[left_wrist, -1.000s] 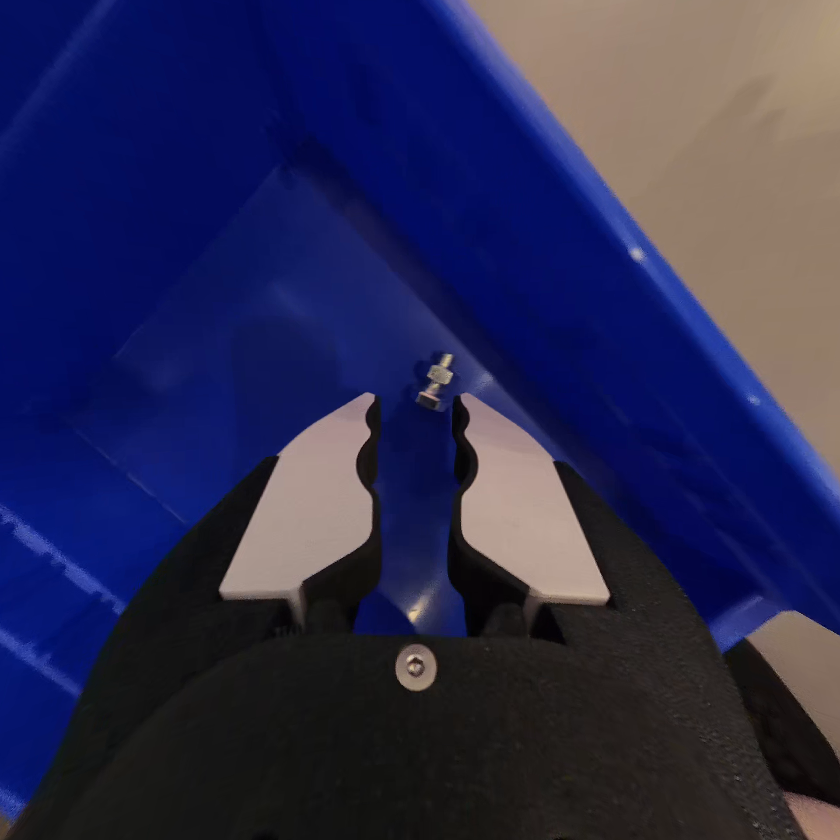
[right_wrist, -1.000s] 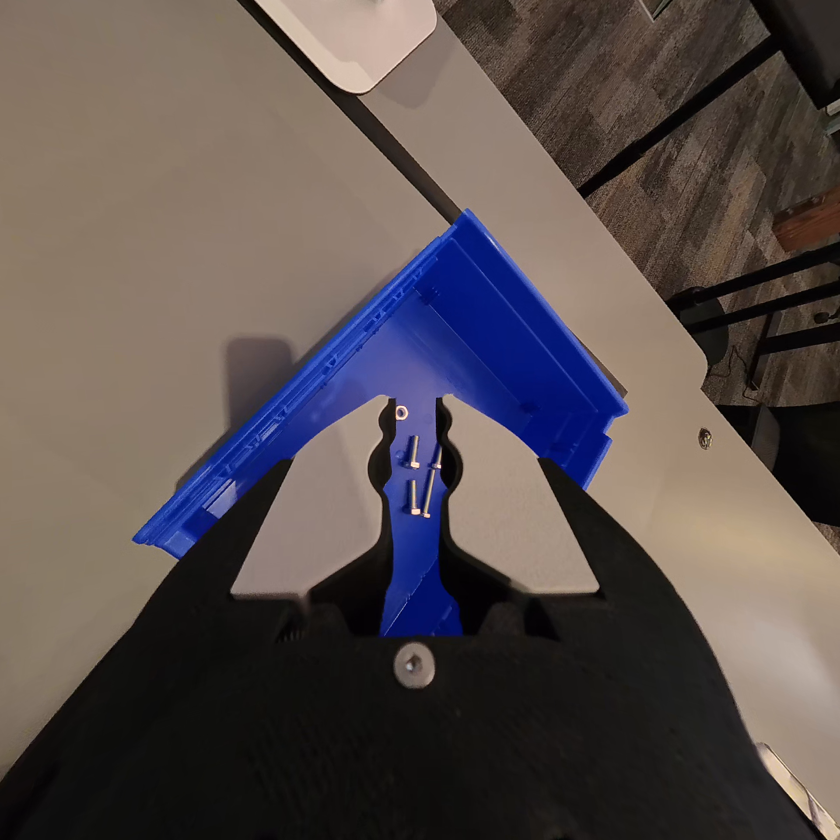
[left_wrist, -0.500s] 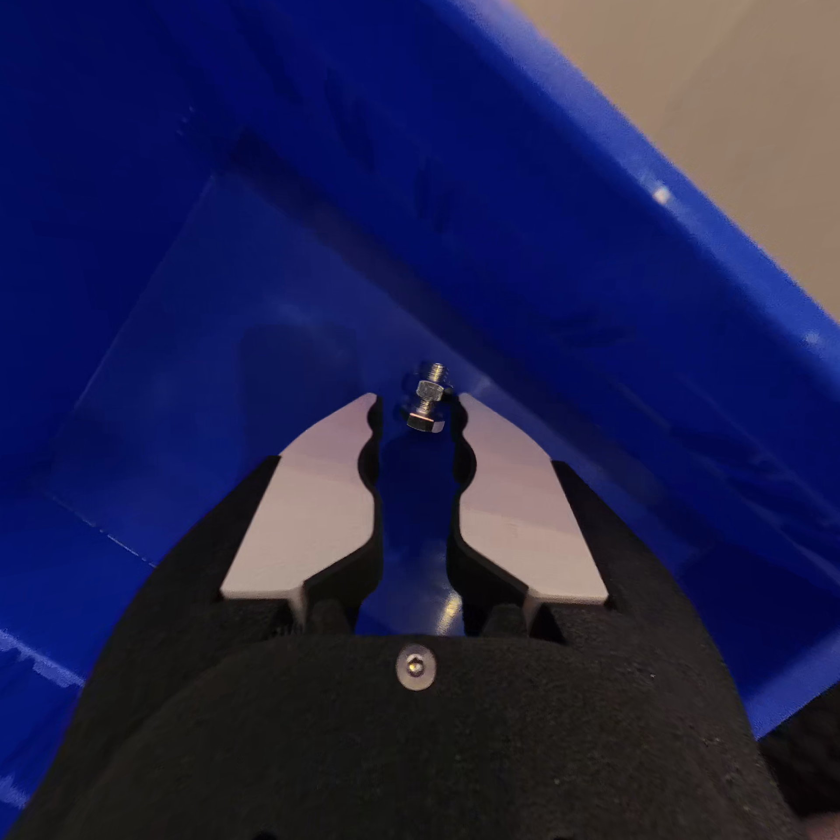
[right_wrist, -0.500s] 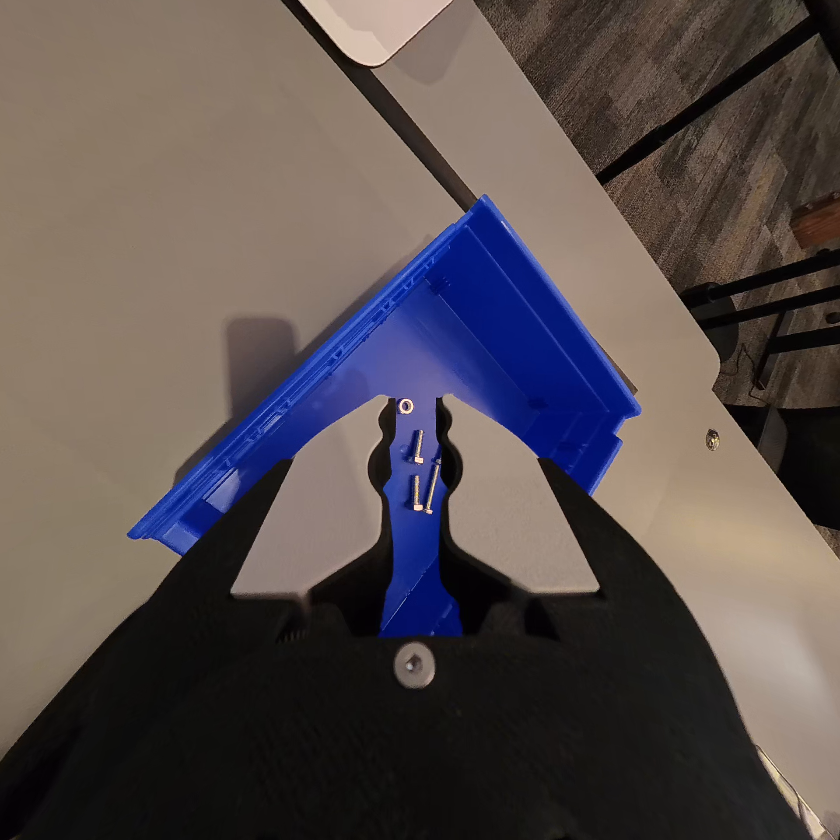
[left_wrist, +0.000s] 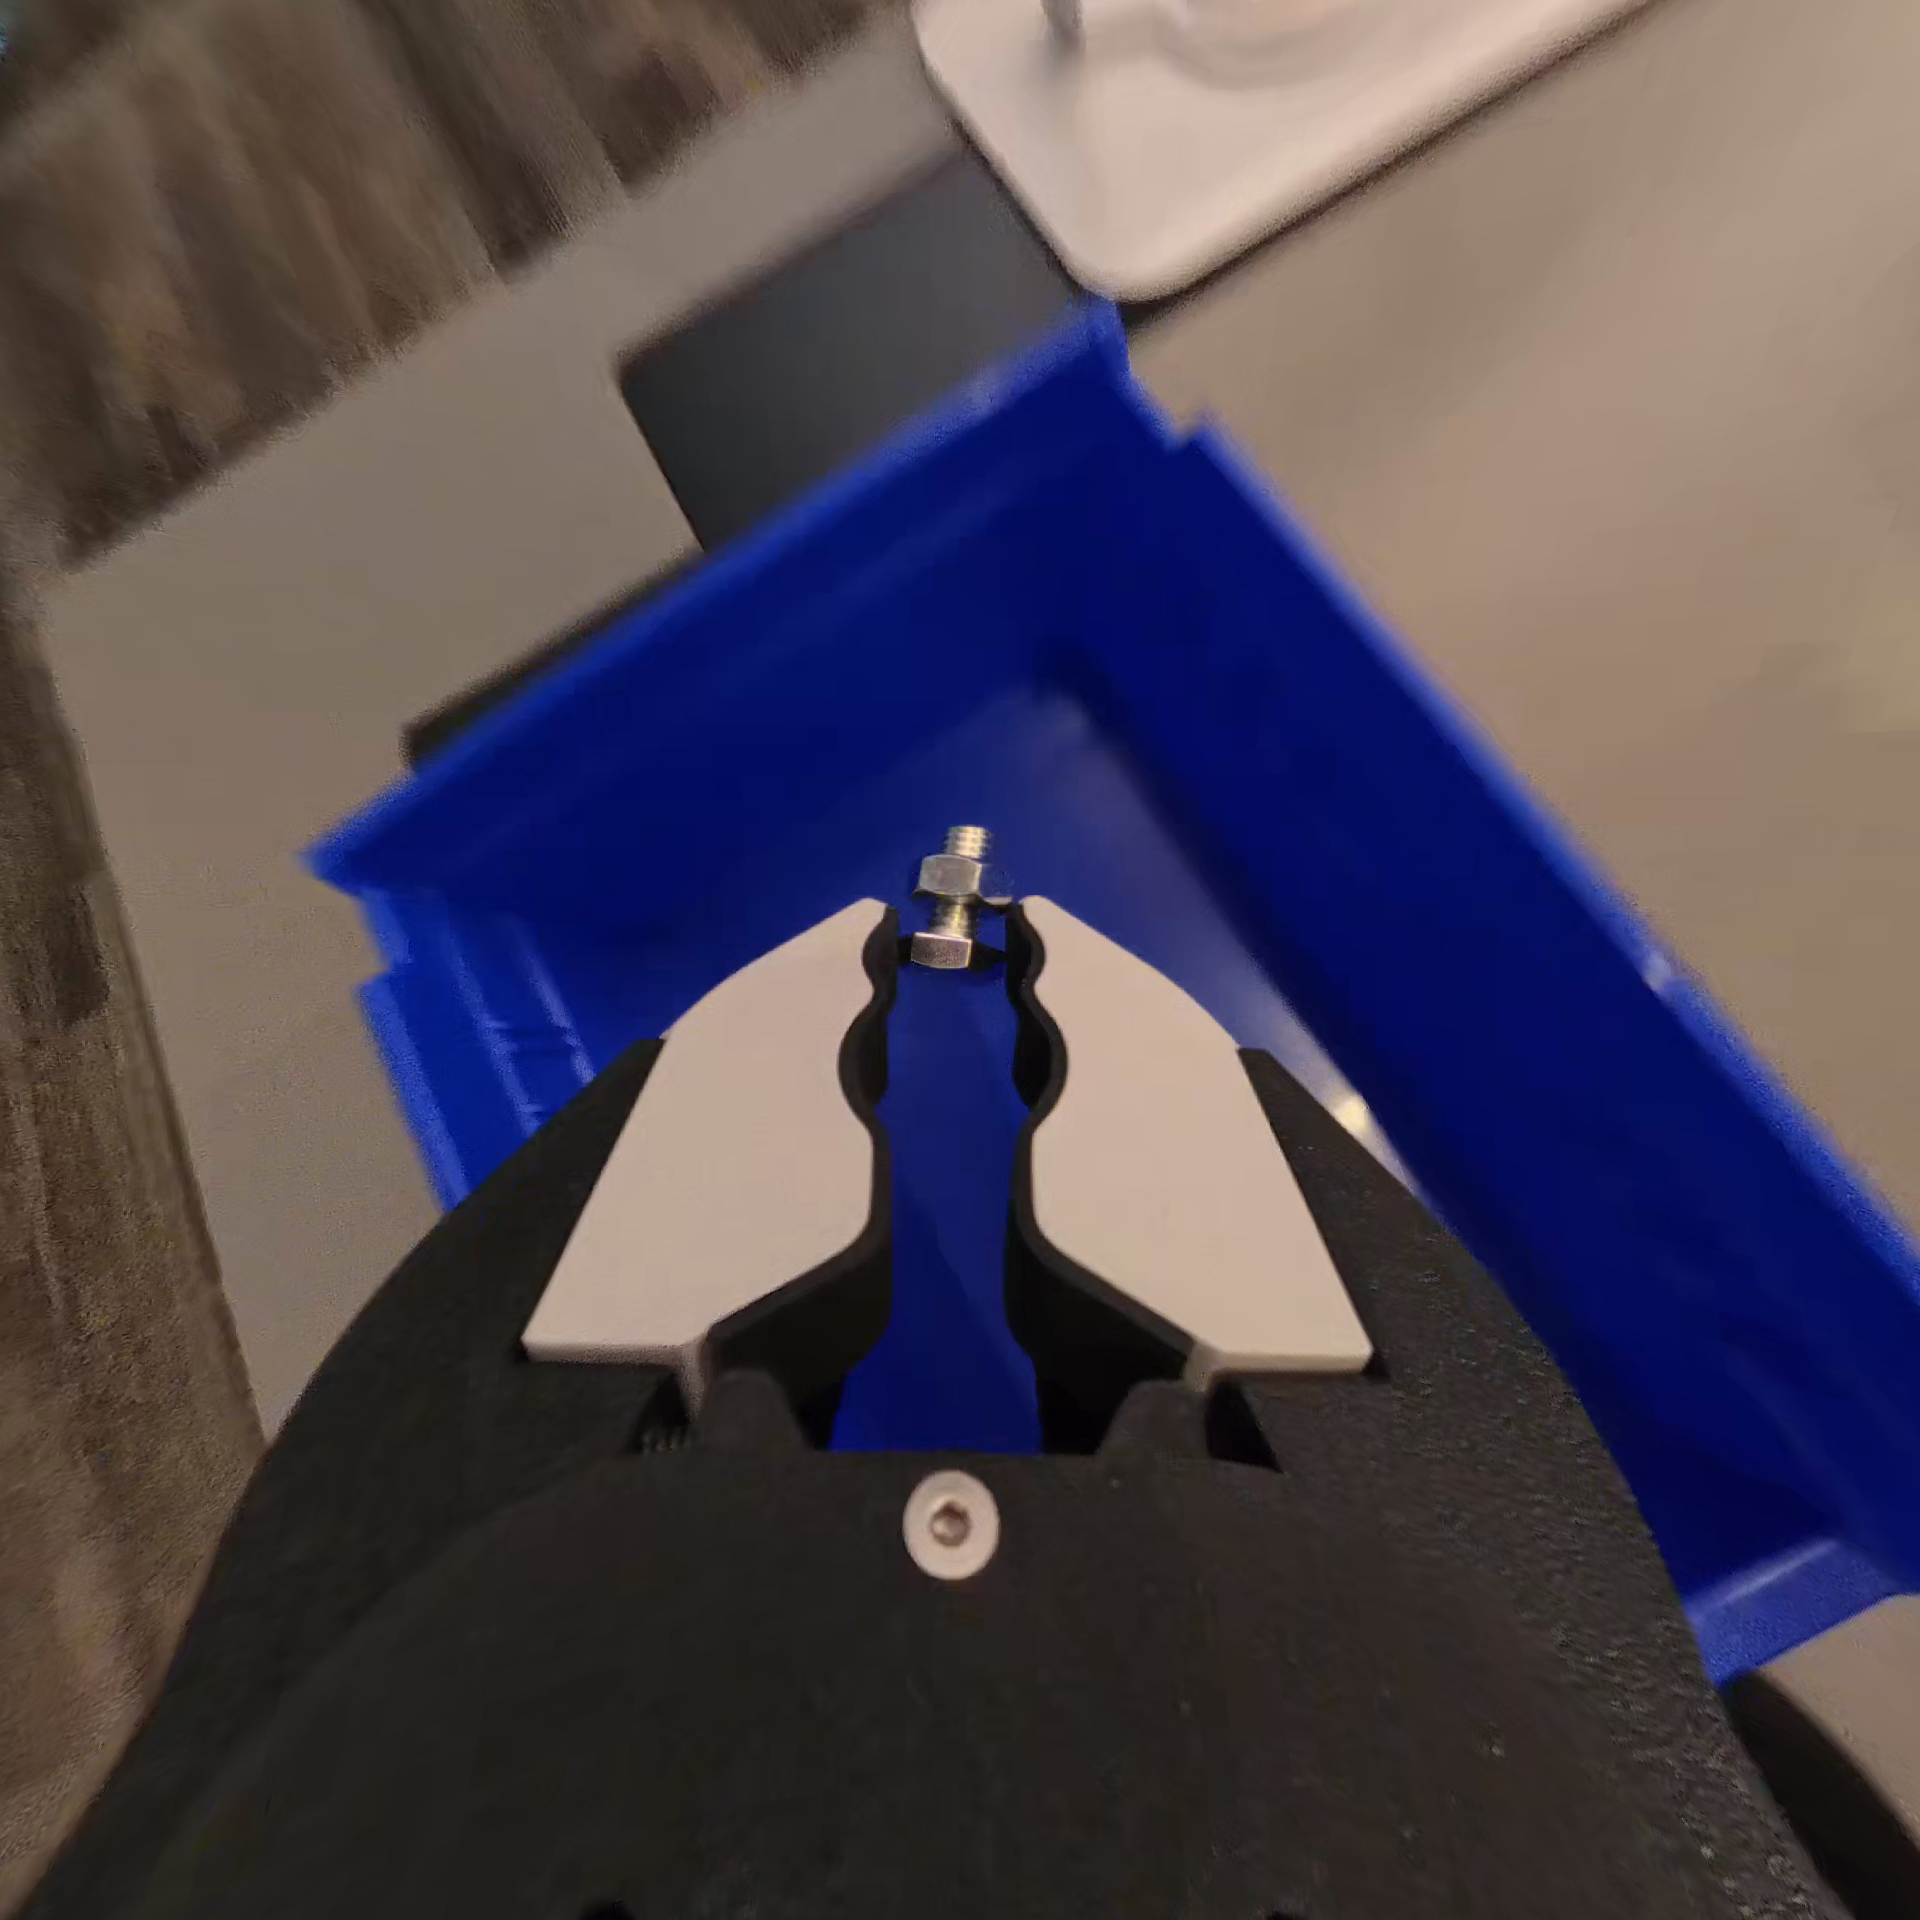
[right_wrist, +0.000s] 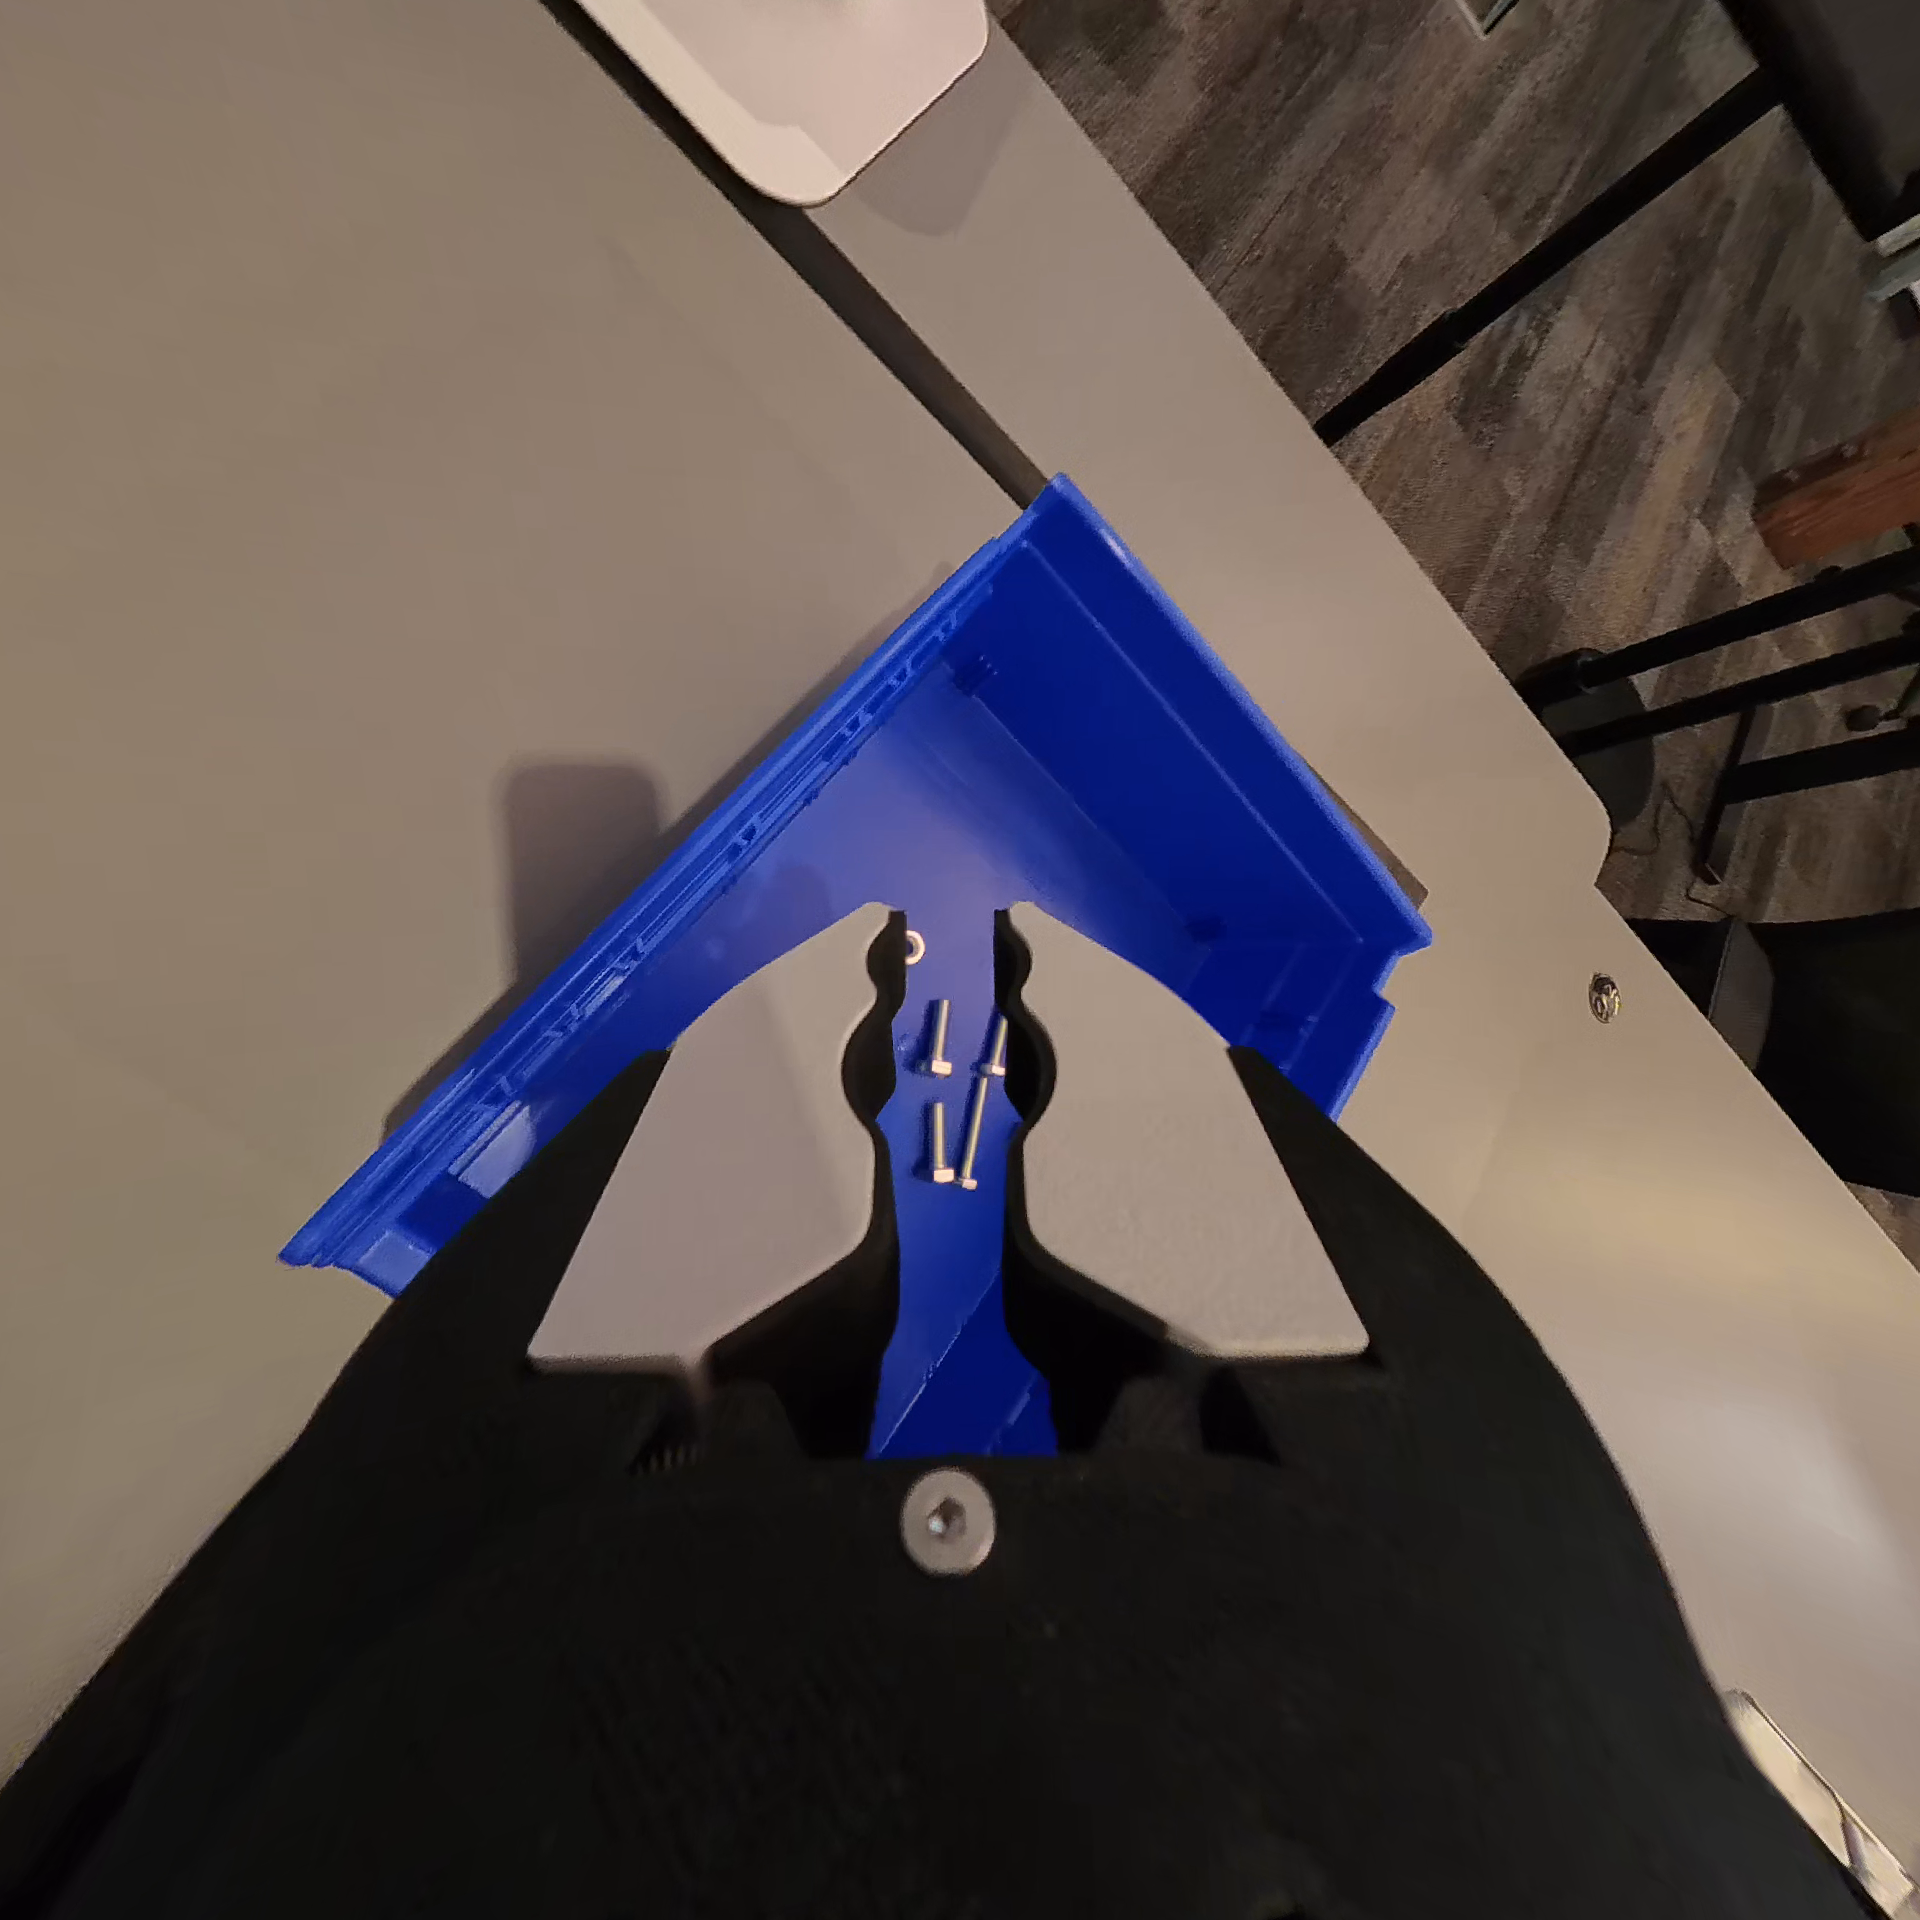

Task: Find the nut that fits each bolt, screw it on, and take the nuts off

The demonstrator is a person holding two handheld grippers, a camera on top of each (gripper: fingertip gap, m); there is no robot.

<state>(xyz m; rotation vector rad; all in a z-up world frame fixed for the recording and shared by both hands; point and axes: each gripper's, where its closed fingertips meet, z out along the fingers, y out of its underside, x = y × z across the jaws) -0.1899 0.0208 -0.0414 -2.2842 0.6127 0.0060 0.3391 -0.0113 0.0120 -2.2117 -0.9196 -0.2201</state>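
Observation:
In the left wrist view my left gripper (left_wrist: 951,925) is shut on the head of a short silver bolt (left_wrist: 948,940). The bolt points away from me, with a hex nut (left_wrist: 951,878) threaded on its shank. I hold it up above a blue plastic bin (left_wrist: 1351,831). In the right wrist view my right gripper (right_wrist: 948,920) is open and empty, high over a blue bin (right_wrist: 1195,748). On that bin's floor, seen between my fingers, lie several loose bolts (right_wrist: 938,1143) and one small loose nut (right_wrist: 913,948).
The bins stand on a grey table (right_wrist: 364,416) with a dark seam between two tabletops. A white flat base (right_wrist: 810,94) sits at the far edge and also shows in the left wrist view (left_wrist: 1195,135). Floor and black chair legs (right_wrist: 1714,675) lie to the right. The tips of one gripper are about 55 centimetres away from the tips of the other.
My left gripper's fingers closed on the bolt that lay on the bin floor and lifted it up out of the bin. My right gripper has barely moved.

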